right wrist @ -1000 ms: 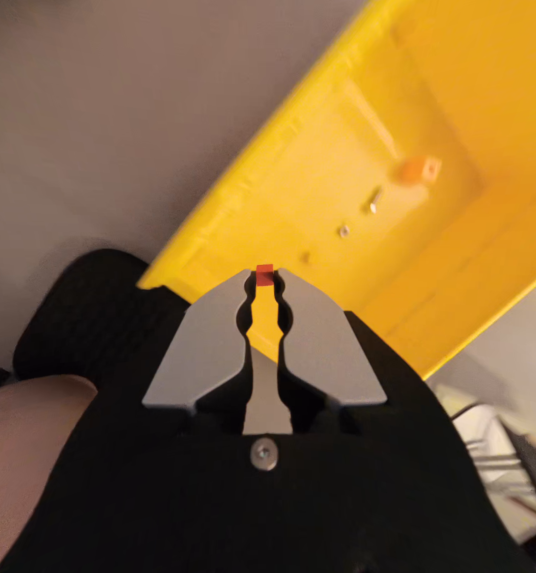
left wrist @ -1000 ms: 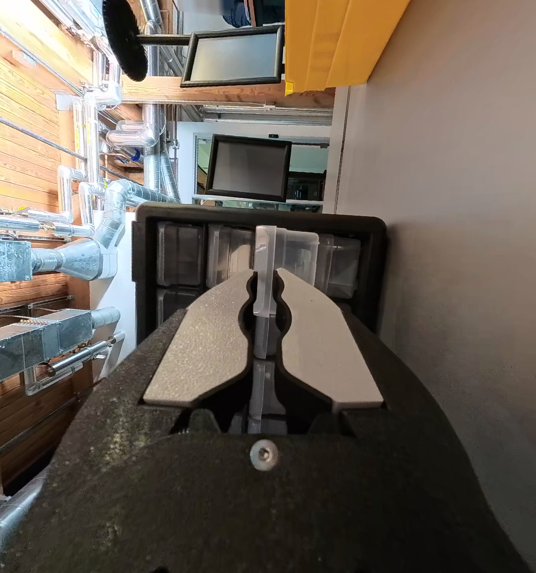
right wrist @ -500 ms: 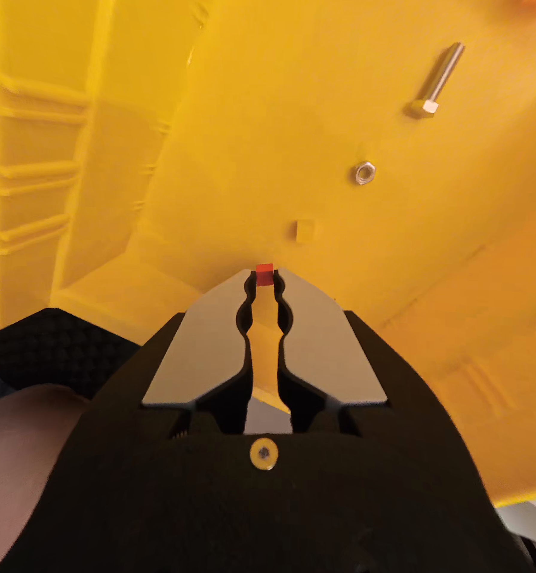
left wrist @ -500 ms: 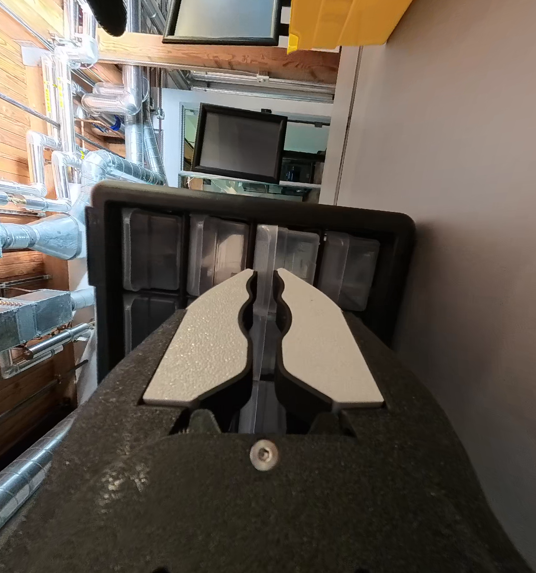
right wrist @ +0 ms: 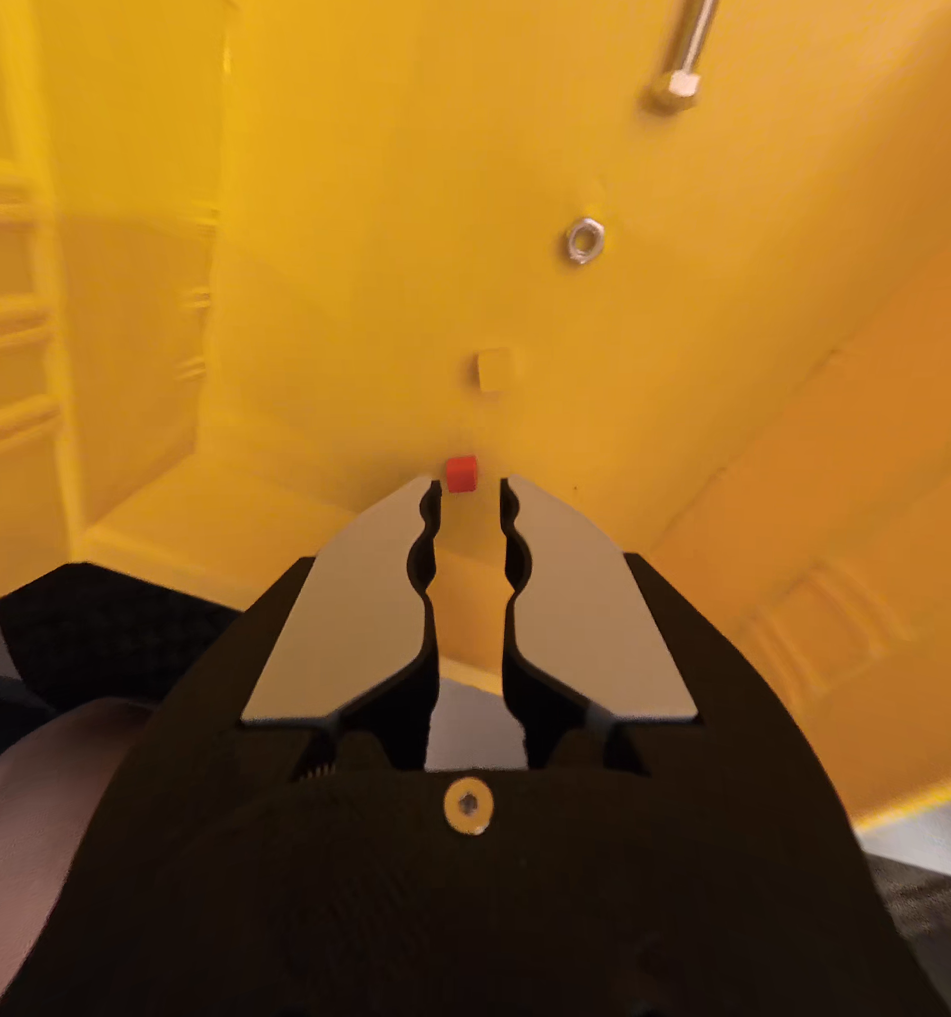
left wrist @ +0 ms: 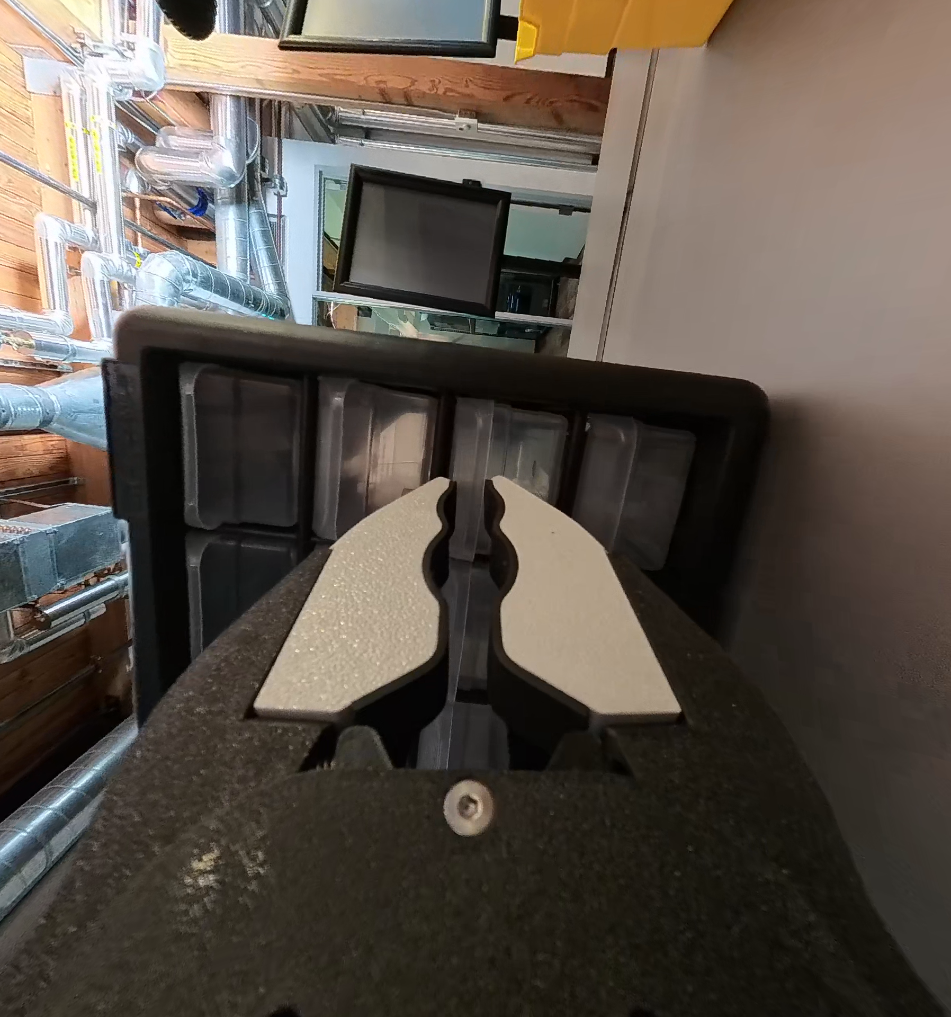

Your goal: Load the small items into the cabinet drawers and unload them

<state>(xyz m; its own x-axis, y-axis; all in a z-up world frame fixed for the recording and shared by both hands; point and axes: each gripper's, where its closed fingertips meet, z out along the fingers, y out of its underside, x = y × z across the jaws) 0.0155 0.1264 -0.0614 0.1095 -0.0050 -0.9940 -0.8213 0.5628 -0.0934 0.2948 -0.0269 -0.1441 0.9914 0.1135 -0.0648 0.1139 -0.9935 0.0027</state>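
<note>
In the left wrist view a black cabinet (left wrist: 132, 495) with clear plastic drawers lies ahead, the picture rolled sideways. My left gripper (left wrist: 470, 484) is shut on the clear handle (left wrist: 470, 457) of one drawer (left wrist: 528, 457), which sits almost flush in its slot. In the right wrist view my right gripper (right wrist: 465, 481) is open inside a yellow bin (right wrist: 352, 220). A small red cube (right wrist: 460, 473) sits loose just off the left fingertip, no longer clamped. A yellow cube (right wrist: 492, 370), a steel nut (right wrist: 583, 242) and a bolt (right wrist: 682, 49) lie farther in the bin.
A grey tabletop (left wrist: 847, 385) runs along the right of the left wrist view, with the yellow bin's corner (left wrist: 616, 22) at the top. Monitors (left wrist: 424, 247) and metal ducts (left wrist: 38, 550) stand behind the cabinet. A hand (right wrist: 16, 798) shows at lower left in the right wrist view. My hands' fingertips stand some 35 cm from each other. The steel nut (right wrist: 583, 242) is about 7 cm from my right fingertips and 35 cm from my left. Measured from the fingertips, the black cabinet (left wrist: 132, 495) is 11 cm or so from the left gripper and 40 cm from the right.
The left gripper pushed the drawer in toward the cabinet, which now looms larger. The right gripper moved deeper into the bin, opened and let go of the red cube.
</note>
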